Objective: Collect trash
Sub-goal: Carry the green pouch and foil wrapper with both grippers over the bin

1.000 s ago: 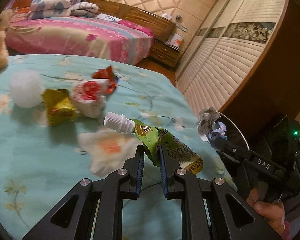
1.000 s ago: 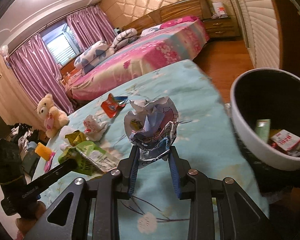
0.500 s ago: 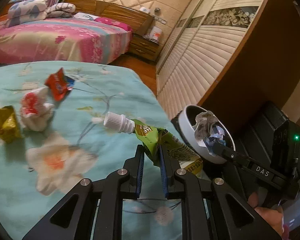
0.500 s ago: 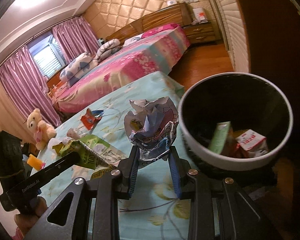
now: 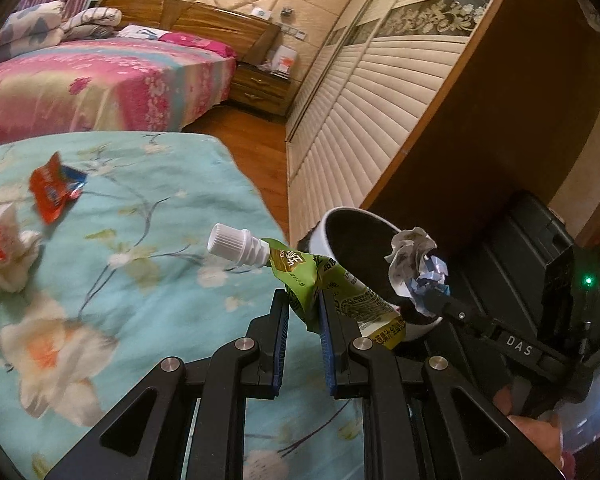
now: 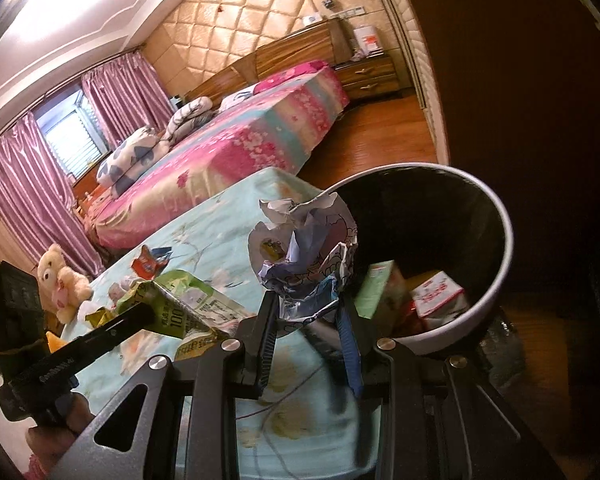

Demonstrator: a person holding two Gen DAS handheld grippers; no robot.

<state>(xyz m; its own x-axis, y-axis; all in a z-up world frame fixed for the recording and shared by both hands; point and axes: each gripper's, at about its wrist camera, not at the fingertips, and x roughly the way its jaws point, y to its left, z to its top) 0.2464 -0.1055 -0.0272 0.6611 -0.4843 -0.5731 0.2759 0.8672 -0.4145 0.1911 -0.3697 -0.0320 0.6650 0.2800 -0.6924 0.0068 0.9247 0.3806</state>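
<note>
My left gripper [image 5: 304, 312] is shut on a green spouted drink pouch [image 5: 300, 270] with a white cap, held above the bed's right edge near the bin. My right gripper [image 6: 310, 312] is shut on a crumpled paper wrapper [image 6: 304, 248], held at the rim of the white trash bin [image 6: 500, 264]. The bin also shows in the left wrist view [image 5: 340, 216], with the wrapper [image 5: 414, 266] over its mouth. The bin holds a green carton [image 6: 380, 288] and a red-and-white packet [image 6: 440, 294].
On the turquoise floral bedcover [image 5: 140, 208] lie a red wrapper [image 5: 52, 192] and a crumpled red-and-white paper [image 5: 8, 248]. A teddy bear [image 6: 62, 276] sits at the far end. A pink bed [image 5: 92, 84], louvred wardrobe doors [image 5: 380, 120] and a dark cabinet [image 5: 500, 140] surround the spot.
Both grippers have moved right, toward the bin, each still holding its trash. The bin now lies directly under the right gripper's wrapper and close to the pouch.
</note>
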